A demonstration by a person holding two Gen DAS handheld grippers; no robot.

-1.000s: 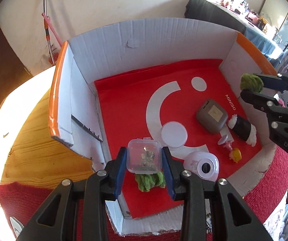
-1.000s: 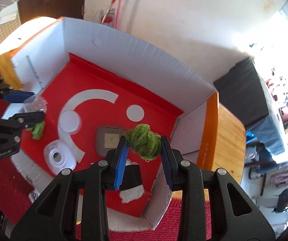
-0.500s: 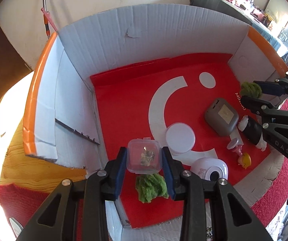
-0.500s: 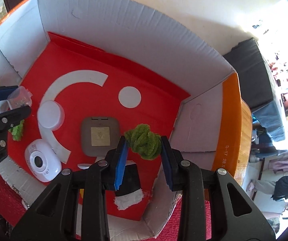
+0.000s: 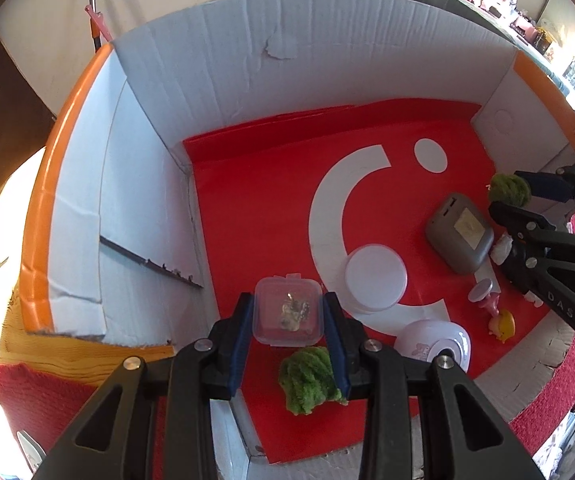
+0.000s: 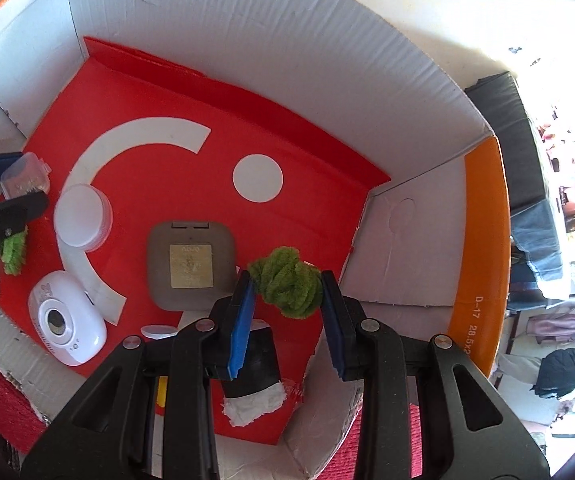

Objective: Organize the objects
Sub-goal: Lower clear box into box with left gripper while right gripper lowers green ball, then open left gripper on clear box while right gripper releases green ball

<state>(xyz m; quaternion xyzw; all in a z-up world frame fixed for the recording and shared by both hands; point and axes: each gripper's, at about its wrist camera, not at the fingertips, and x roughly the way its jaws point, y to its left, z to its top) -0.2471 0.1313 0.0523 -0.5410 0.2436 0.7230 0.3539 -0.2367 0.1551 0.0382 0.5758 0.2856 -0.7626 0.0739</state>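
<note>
My left fingers (image 5: 288,312) are clamped on a small clear box (image 5: 287,310), held above the red floor of the cardboard carton (image 5: 327,52), over a green fuzzy ball (image 5: 309,378). My right fingers (image 6: 287,290) pinch a second green pompom (image 6: 287,282) beside the grey case (image 6: 189,264).

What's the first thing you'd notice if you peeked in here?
The bright red sheet with its big white curve, lining the white cardboard box. Above it, the left gripper pinches a small clear plastic case, and the right gripper pinches a fuzzy green ball.
</note>
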